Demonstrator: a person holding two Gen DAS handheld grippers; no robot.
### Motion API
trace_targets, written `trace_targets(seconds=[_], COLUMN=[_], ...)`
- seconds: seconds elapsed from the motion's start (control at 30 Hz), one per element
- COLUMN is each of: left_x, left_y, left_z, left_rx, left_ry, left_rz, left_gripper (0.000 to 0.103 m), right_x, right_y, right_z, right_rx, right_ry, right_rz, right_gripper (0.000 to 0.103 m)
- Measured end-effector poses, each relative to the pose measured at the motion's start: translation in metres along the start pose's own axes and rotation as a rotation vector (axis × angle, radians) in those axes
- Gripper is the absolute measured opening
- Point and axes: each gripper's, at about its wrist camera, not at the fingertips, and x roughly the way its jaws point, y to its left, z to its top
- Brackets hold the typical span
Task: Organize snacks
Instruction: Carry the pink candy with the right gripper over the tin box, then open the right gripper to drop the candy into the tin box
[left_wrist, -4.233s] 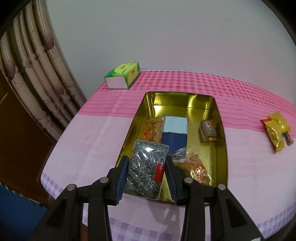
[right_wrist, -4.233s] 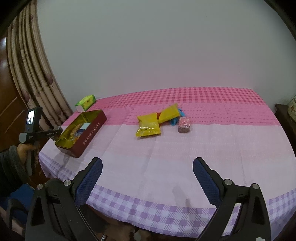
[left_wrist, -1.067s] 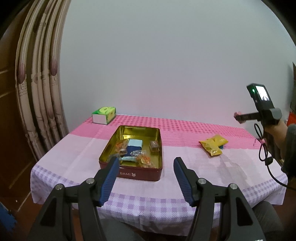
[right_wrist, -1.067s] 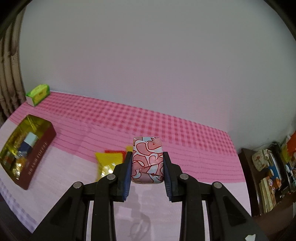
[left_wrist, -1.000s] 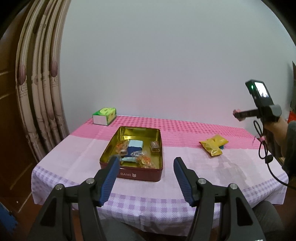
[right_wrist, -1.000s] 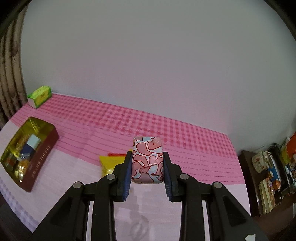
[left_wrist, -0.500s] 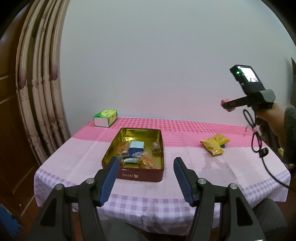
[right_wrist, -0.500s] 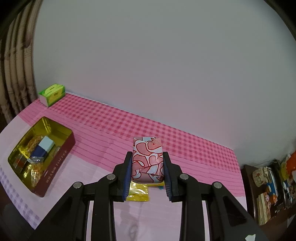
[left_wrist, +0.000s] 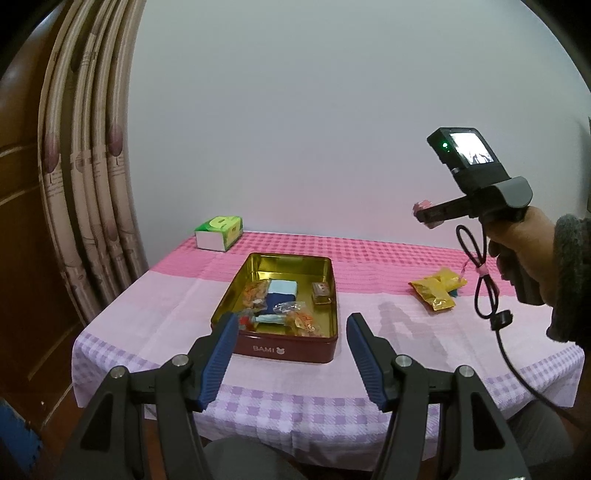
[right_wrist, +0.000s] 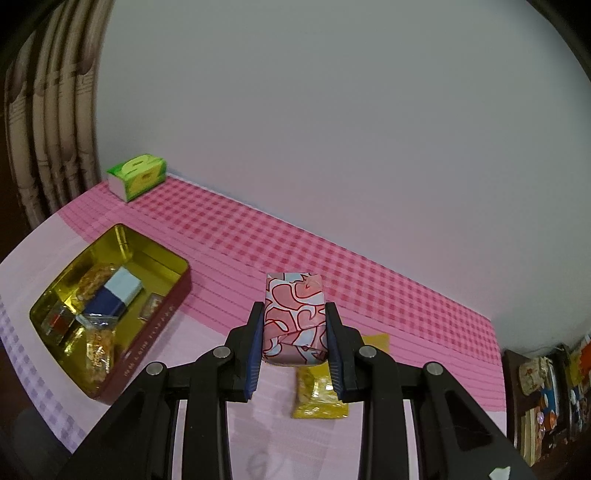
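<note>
Above the table (right_wrist: 207, 236), right claw (right_wrist: 294, 334) clamped on pink-wrapped snack (right_wrist: 294, 319) — left claw (left_wrist: 288, 350) parted, holding nothing.

The table (left_wrist: 173, 295) stands against the wall, with a curtain (left_wrist: 85, 177) at its left end. The tissue box (left_wrist: 218, 232) sits at the far left corner. The tin (left_wrist: 295, 347) lies on the left half, near the front edge — several packets lie inside it. The snack bags (left_wrist: 437, 290) lie on the cloth well to the right of the tin. The wrapped packet (right_wrist: 294, 317) is in the air above the table, over the snack bags and right of the tin — between the fingers of the right gripper (right_wrist: 294, 347). The left gripper (left_wrist: 288, 354) hangs off the front edge, before the tin.
</note>
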Motion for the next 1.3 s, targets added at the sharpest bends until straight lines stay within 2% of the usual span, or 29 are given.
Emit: trace_targets(seconds=[0.23, 0.57, 0.77, 1.13, 1.3], left_x=[0.006, 0.019, 0.025, 0.032, 0.035], left_y=[0.004, 0.020, 0.028, 0.042, 0.049], left_z=[-0.001, -0.002, -0.003, -0.002, -0.003], left_rx=[-0.005, -0.059, -0.082, -0.127, -0.152], left_ry=[0.021, 0.054, 0.069, 0.085, 0.097], left_rz=[0.020, 0.037, 0.038, 0.041, 0.038], left_gripper=[0.062, 0.062, 0.062, 0.062, 0.062], right_x=[0.015, 0.051, 0.073, 0.112, 0.140], right_y=[0.032, 0.107, 0.138, 0.169, 0.174], right_z=[0.006, 0.007, 0.003, 0.022, 0.029], right_rx=[-0.036, -0.118, -0.108, -0.163, -0.155], right_ry=[0.004, 0.035, 0.070, 0.096, 0.140], right_rz=[0.054, 0.180, 0.241, 0.233, 0.226], right_gripper=[0.027, 0.027, 0.027, 0.028, 0.028])
